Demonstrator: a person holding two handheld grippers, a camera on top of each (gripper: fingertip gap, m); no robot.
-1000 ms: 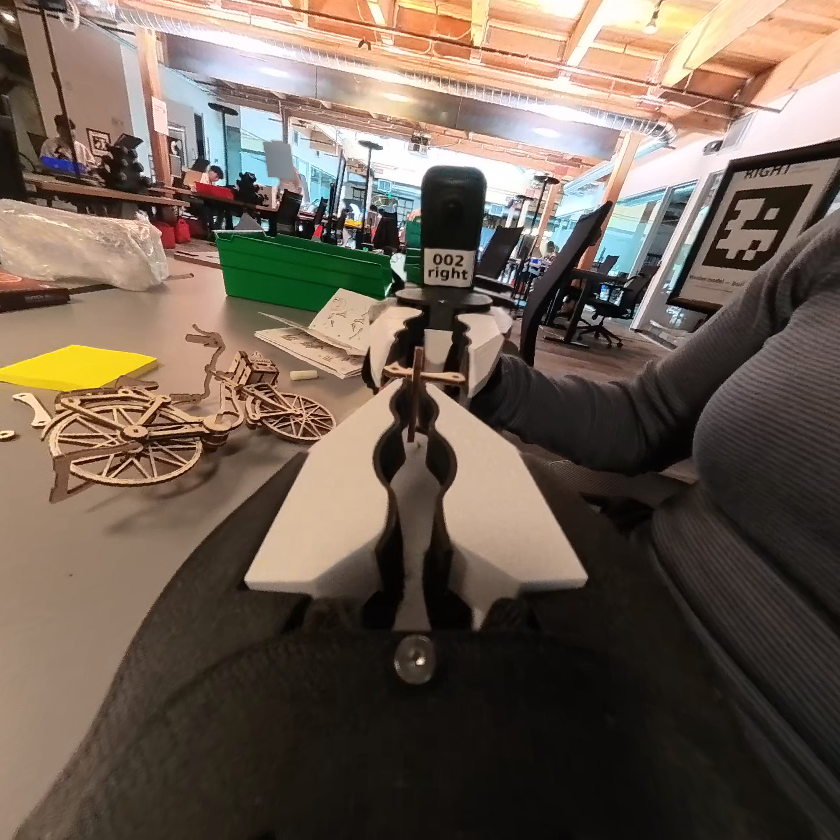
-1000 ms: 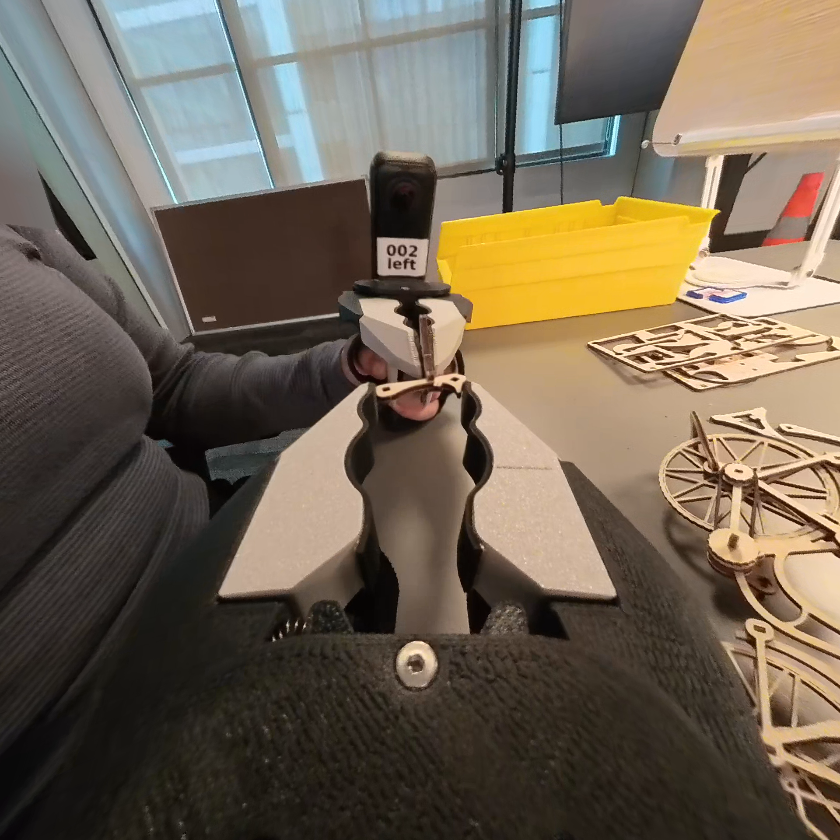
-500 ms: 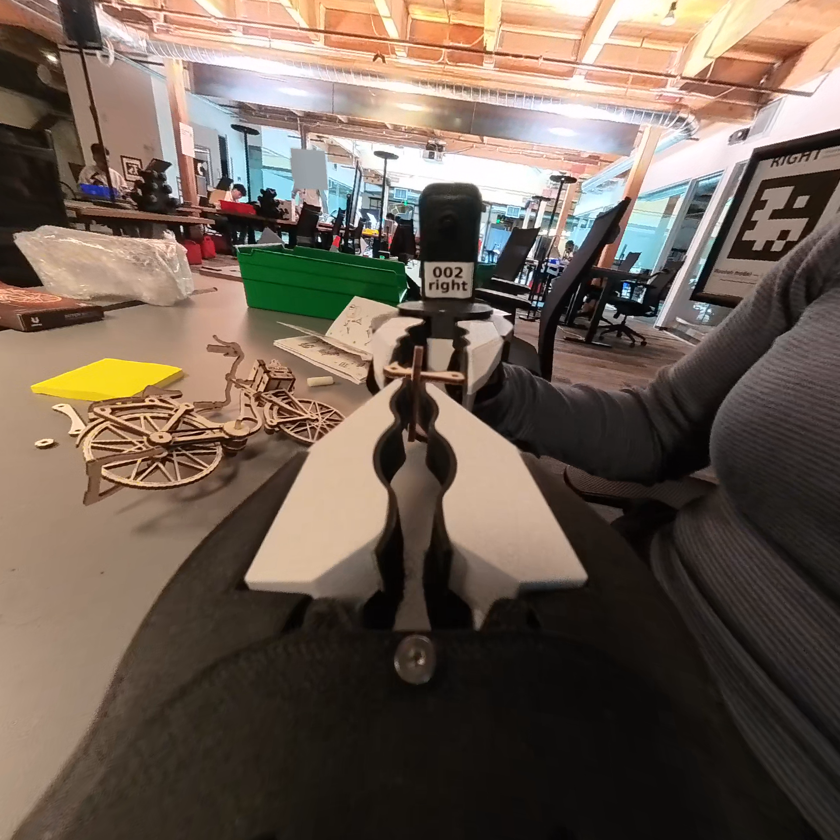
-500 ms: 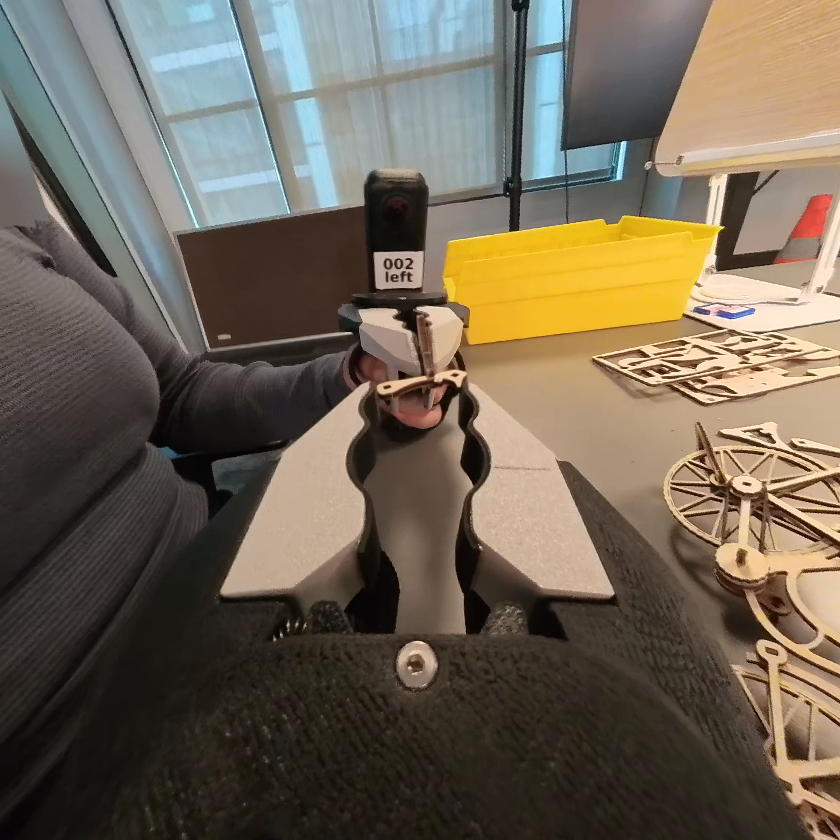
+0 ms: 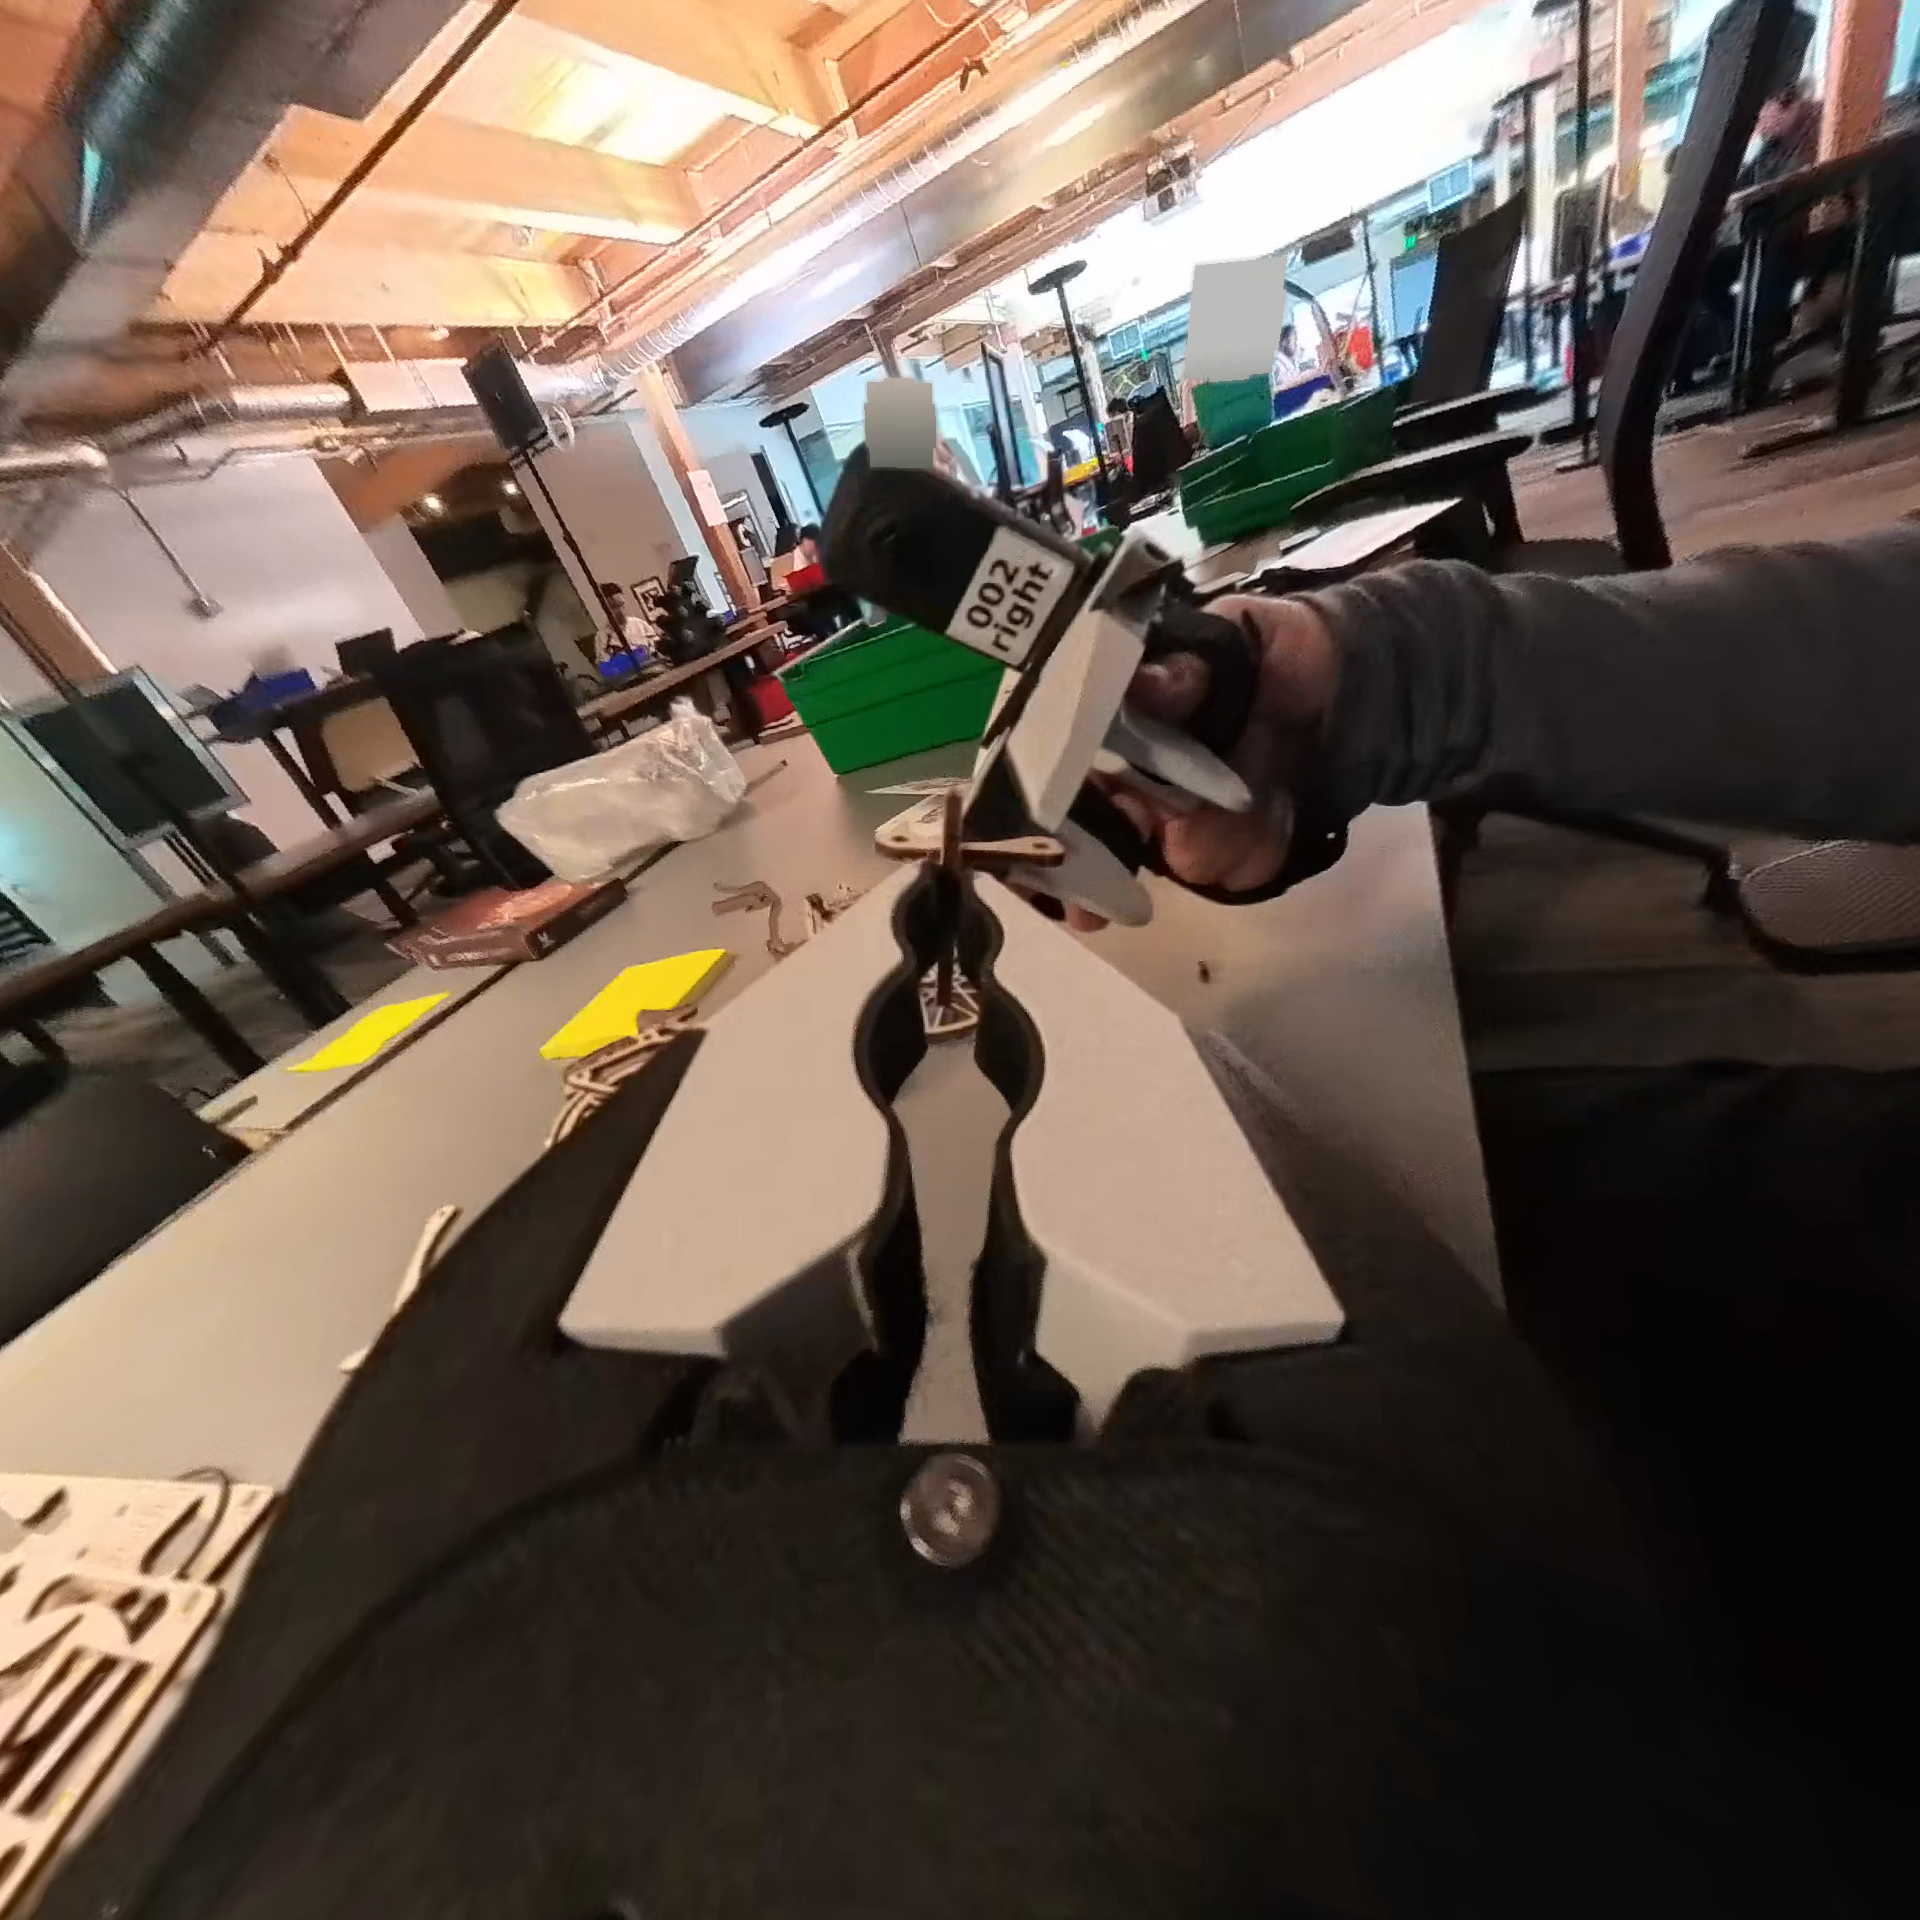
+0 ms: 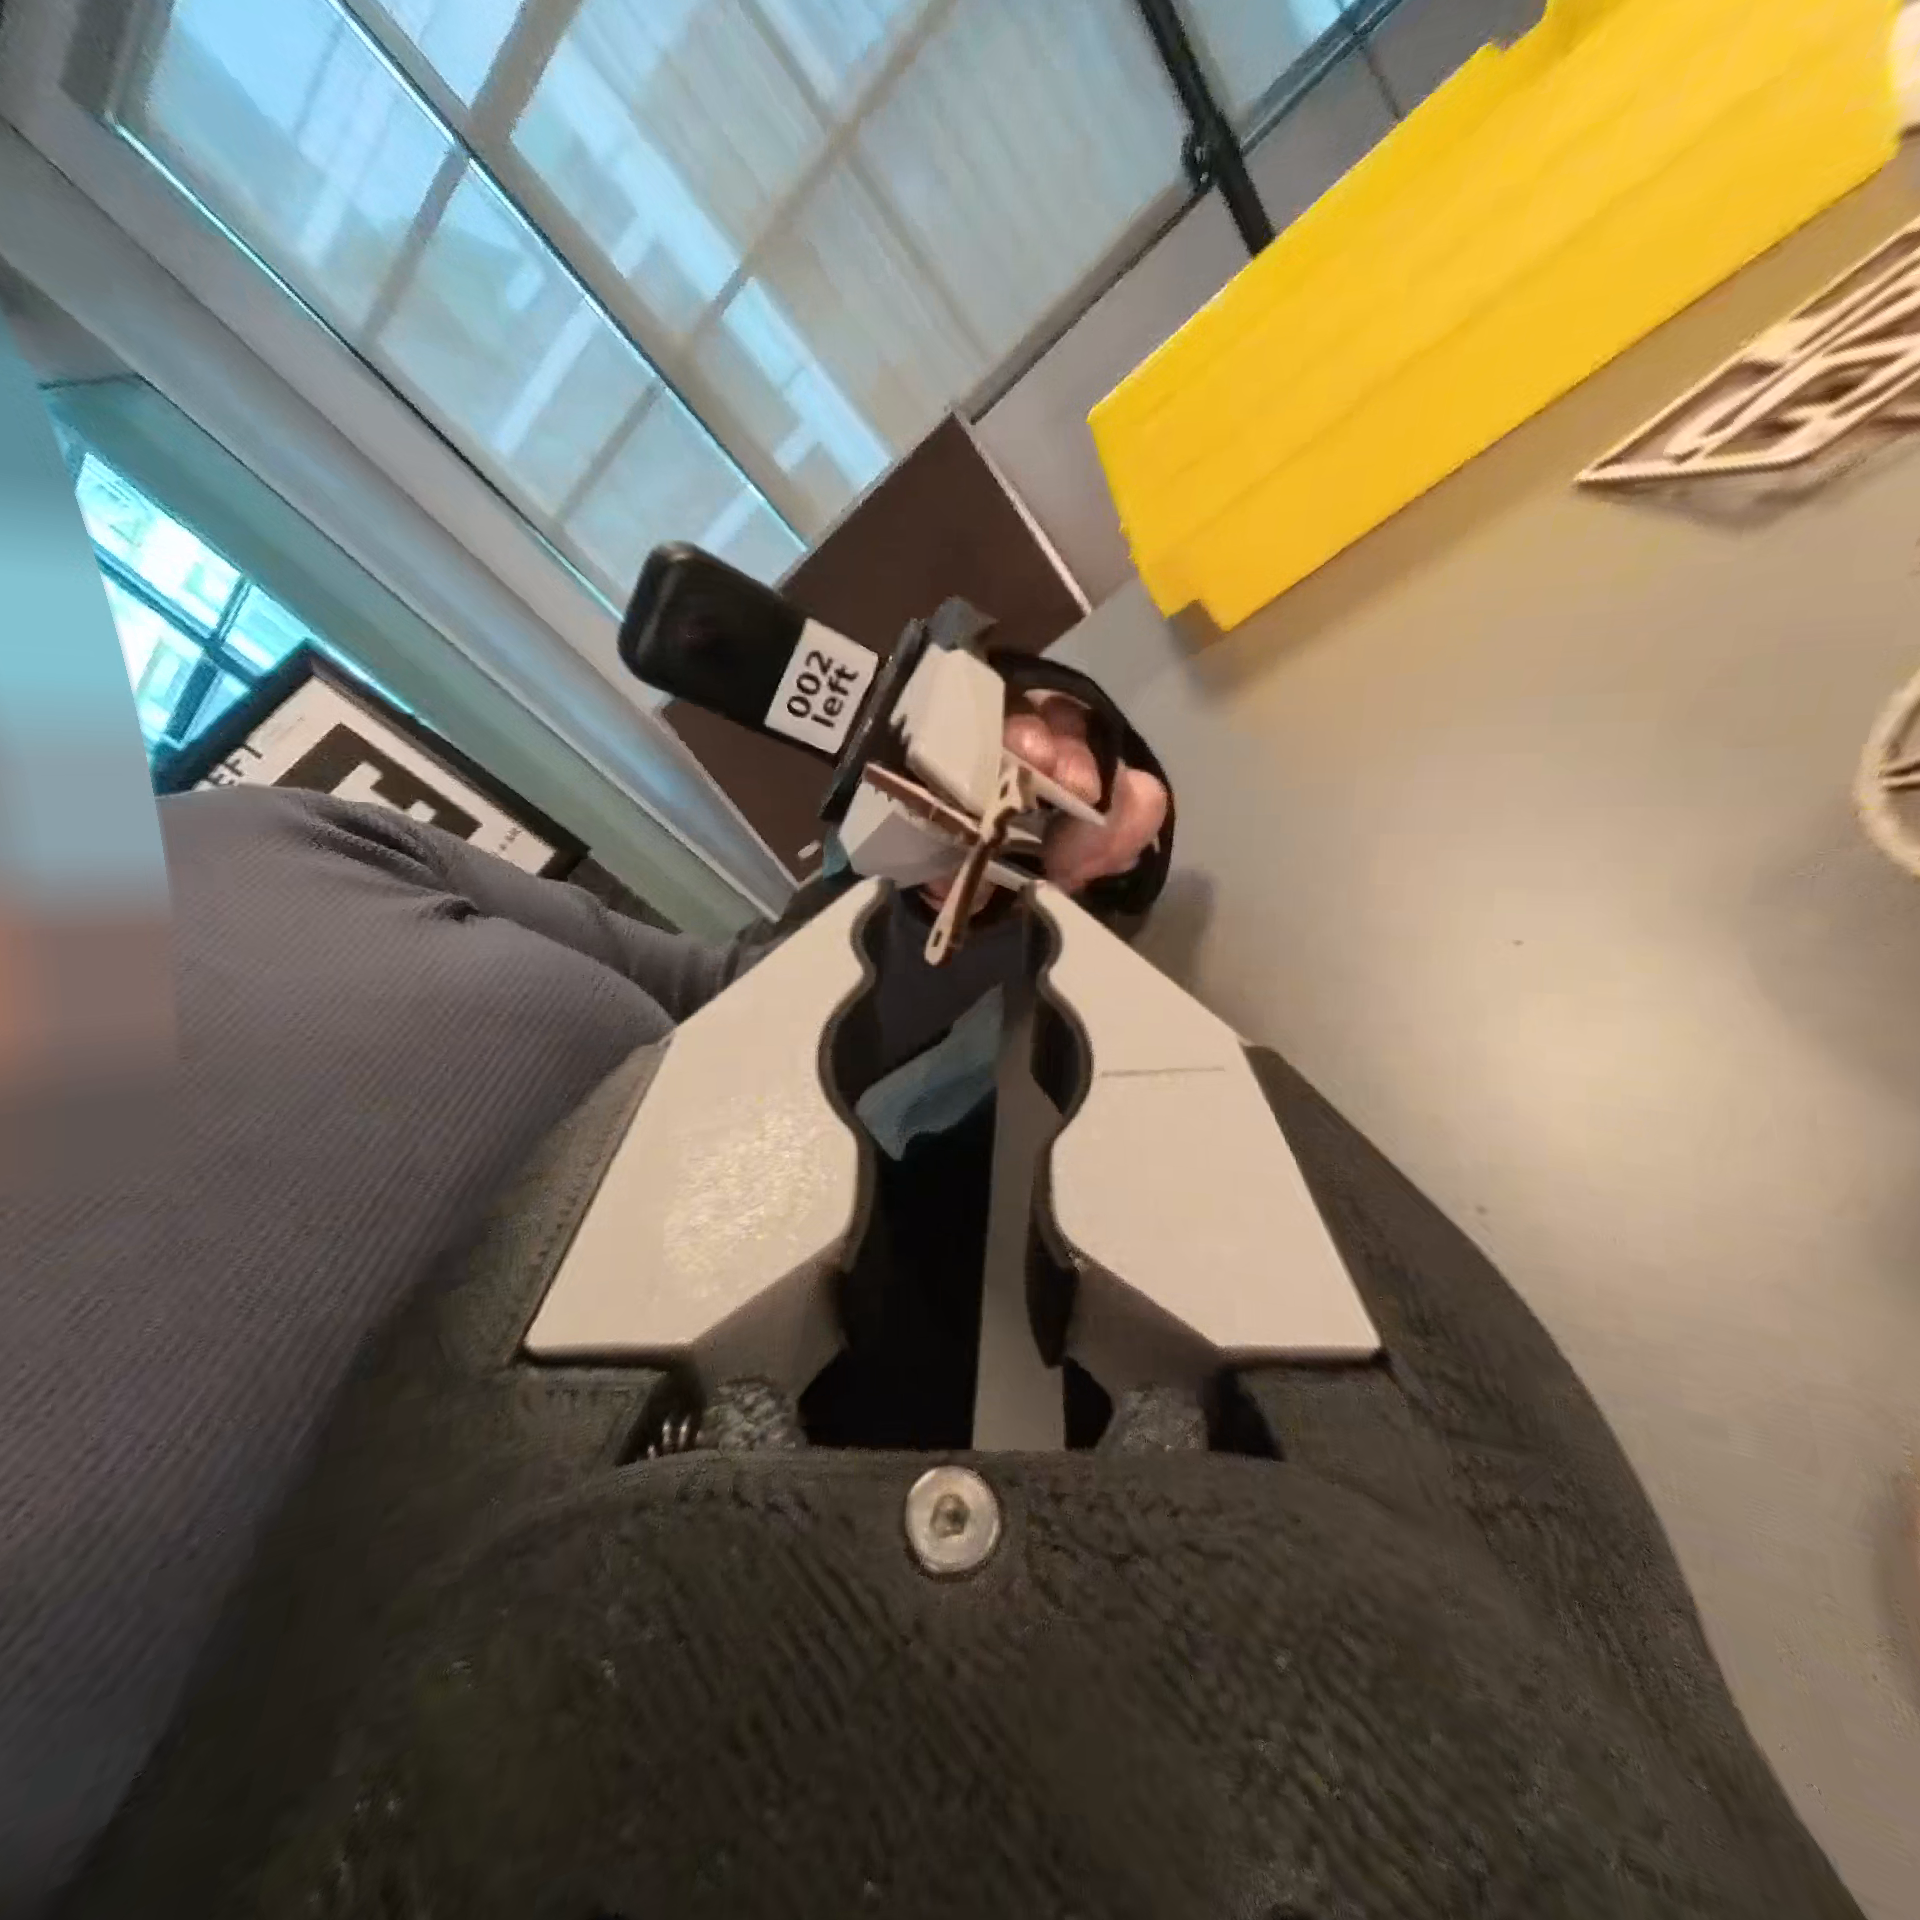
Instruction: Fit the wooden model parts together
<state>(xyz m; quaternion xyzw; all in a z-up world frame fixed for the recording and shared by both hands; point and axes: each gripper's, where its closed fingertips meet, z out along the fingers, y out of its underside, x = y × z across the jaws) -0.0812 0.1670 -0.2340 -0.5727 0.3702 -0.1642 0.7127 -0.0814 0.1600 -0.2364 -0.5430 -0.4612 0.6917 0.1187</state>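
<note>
My left gripper (image 5: 940, 883) is shut on a thin upright wooden strip (image 5: 943, 940). A flat wooden crosspiece (image 5: 971, 847) sits across the strip's top. In the right wrist view the left gripper (image 6: 935, 831) is tilted, still holding the strip with the crosspiece (image 6: 971, 878) on it. My right gripper (image 6: 951, 909) is open; the crosspiece's lower end hangs in the gap between its fingertips without touching either. In the left wrist view the right gripper (image 5: 1049, 821) is rolled over, close behind the crosspiece. The wooden bicycle model (image 5: 613, 1070) is mostly hidden behind my left finger.
On the grey table are a green bin (image 5: 894, 696), yellow pads (image 5: 644, 1003), a plastic bag (image 5: 623, 790), a brown box (image 5: 509, 925) and a cut-out parts sheet (image 5: 83, 1621). A yellow bin (image 6: 1455, 301) and more parts sheets (image 6: 1787, 384) lie far right. The tips of both grippers are at nearly the same place.
Both grippers have rolled sharply to one side. The crosspiece no longer spans my right fingertips; it now stays on the strip held by my left gripper.
</note>
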